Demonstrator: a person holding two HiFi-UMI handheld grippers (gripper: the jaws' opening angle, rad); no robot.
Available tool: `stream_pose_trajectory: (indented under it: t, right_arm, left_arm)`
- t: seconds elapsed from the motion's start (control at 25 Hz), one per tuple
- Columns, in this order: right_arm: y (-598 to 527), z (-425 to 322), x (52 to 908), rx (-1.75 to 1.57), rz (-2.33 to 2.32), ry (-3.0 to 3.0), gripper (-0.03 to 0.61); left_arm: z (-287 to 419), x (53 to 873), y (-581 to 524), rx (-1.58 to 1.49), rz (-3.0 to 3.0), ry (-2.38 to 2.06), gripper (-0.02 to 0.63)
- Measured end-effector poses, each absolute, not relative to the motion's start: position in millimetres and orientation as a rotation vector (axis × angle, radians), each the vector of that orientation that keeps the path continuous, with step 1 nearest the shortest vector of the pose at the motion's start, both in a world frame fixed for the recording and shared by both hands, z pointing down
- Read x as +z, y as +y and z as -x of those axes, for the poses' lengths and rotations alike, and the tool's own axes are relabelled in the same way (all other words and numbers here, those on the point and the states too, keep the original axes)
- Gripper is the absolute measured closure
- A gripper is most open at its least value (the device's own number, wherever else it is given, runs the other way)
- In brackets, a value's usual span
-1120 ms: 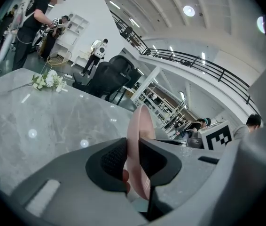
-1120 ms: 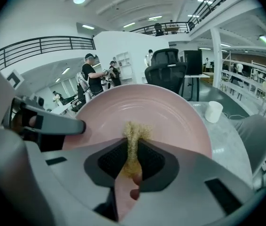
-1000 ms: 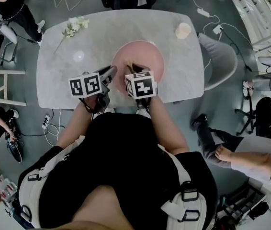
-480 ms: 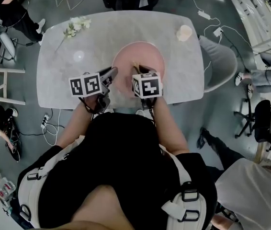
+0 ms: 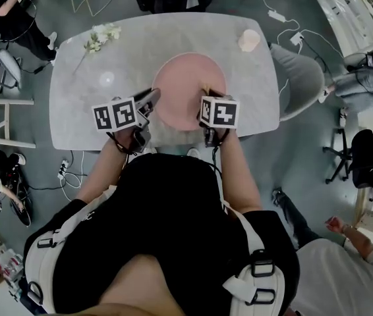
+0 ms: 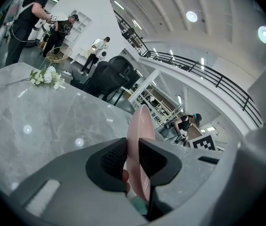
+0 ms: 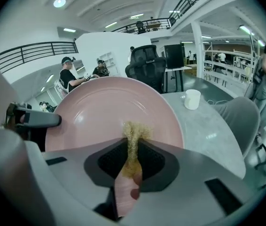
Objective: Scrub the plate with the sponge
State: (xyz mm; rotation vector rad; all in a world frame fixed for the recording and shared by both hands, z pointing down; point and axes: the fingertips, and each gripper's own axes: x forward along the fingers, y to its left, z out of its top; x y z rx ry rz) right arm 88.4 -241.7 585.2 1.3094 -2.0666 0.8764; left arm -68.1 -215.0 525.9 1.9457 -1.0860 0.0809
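A round pink plate (image 5: 185,87) lies on the grey marble table (image 5: 107,58). My left gripper (image 5: 151,100) is shut on the plate's left rim; in the left gripper view the rim of the plate (image 6: 140,126) stands edge-on between the two pads. My right gripper (image 5: 207,93) is over the plate's right edge, shut on a frayed yellow sponge (image 7: 134,142). In the right gripper view the sponge's tip sticks out past the jaws and rests against the face of the plate (image 7: 95,109). The left gripper (image 7: 29,119) shows there at the plate's left rim.
A pale cup (image 5: 248,41) stands at the table's far right corner, and white flowers (image 5: 102,35) lie at the far left. A grey chair (image 5: 303,78) sits off the table's right end. People and black office chairs are around the table.
My right gripper has slid with the sponge from the plate's near middle across to its right edge. The left gripper has kept its hold on the left rim.
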Motion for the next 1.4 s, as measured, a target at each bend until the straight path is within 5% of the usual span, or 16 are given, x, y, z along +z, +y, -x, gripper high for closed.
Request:
stream_pose_trajectory:
  t: [0.64,1.4]
  right_arm:
    - [-200,15,553,0.681,-0.995,-2.259,0.517]
    - [-239,-85,580,0.565,-1.239,-2.015,0.517]
  left_arm:
    - [69,535,-206,0.005,-1.829,-1.060,0.541]
    - [85,528,-217,-0.086,-1.815,-1.054,0.541]
